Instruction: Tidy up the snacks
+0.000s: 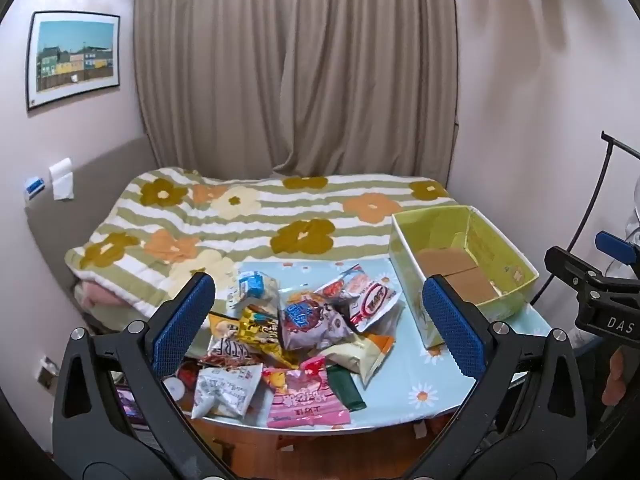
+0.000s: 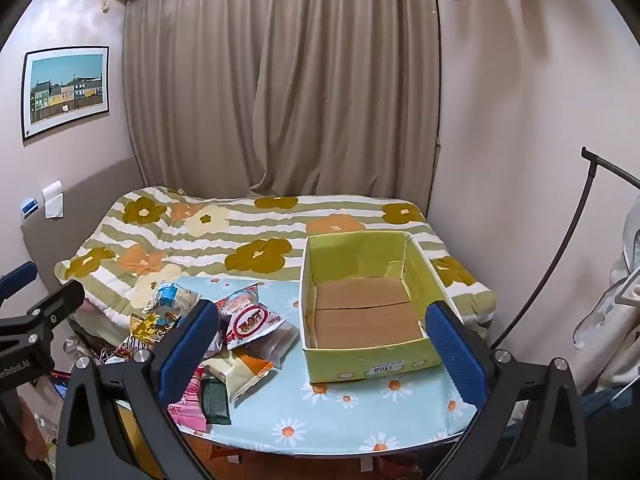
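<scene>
A heap of several snack packets (image 1: 296, 332) lies on the left part of a small table with a light blue daisy cloth (image 1: 416, 384). It also shows in the right wrist view (image 2: 236, 340). An empty yellow-green cardboard box (image 2: 360, 304) stands on the table's right part, also seen in the left wrist view (image 1: 460, 264). My left gripper (image 1: 316, 320) is open and empty, held above the near side of the heap. My right gripper (image 2: 320, 344) is open and empty, in front of the box.
A bed with a green-striped flower blanket (image 1: 256, 220) lies right behind the table. Beige curtains (image 1: 296, 64) hang at the back. A black stand (image 2: 568, 256) rises at the right. The table's near edge (image 2: 304, 452) drops to the wooden floor.
</scene>
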The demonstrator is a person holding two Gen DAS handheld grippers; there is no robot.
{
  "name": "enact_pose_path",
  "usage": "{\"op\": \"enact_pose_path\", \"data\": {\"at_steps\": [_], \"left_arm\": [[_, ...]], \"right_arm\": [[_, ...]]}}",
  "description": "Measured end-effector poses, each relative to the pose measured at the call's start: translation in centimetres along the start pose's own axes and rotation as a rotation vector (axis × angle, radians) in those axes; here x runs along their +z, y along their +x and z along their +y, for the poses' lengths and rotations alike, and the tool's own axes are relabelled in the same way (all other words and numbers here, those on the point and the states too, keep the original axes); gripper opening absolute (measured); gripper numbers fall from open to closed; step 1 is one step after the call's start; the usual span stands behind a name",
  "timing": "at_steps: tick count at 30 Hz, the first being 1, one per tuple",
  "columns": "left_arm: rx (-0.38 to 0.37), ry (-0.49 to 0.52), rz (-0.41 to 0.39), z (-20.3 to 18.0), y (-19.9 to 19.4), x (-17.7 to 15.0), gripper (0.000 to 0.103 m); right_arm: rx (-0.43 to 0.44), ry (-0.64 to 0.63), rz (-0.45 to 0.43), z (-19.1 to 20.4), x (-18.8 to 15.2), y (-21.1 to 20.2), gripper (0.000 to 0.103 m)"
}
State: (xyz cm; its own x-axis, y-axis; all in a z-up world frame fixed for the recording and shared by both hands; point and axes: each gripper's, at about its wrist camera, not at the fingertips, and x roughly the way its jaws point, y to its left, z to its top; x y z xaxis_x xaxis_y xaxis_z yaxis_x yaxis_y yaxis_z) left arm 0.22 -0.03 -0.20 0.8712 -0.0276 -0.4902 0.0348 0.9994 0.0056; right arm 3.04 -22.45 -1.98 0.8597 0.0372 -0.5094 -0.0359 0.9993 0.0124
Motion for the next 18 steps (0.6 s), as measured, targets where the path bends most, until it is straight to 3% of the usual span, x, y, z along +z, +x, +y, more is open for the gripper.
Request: {"op": "enact_pose_path", "data": {"at_steps": [2,8,18], "left_arm": [[-0.019,-0.038,0.005,0.9,0.2,0.3,0.102],[0.022,-0.011,-0.070,-0.2,-0.8,-0.2,0.102],[0.010,-0.008,-0.043,0.2,0.1,0.3,0.102]], "right_arm": [[-0.005,-0.003,0.001,0.0,0.0,0.1,0.103],[-0.018,-0.008,-0.007,0.2,0.4,0.0,0.103],[-0.019,0.017,-0.008,-0.3,0.4,0.4,0.103]]}}
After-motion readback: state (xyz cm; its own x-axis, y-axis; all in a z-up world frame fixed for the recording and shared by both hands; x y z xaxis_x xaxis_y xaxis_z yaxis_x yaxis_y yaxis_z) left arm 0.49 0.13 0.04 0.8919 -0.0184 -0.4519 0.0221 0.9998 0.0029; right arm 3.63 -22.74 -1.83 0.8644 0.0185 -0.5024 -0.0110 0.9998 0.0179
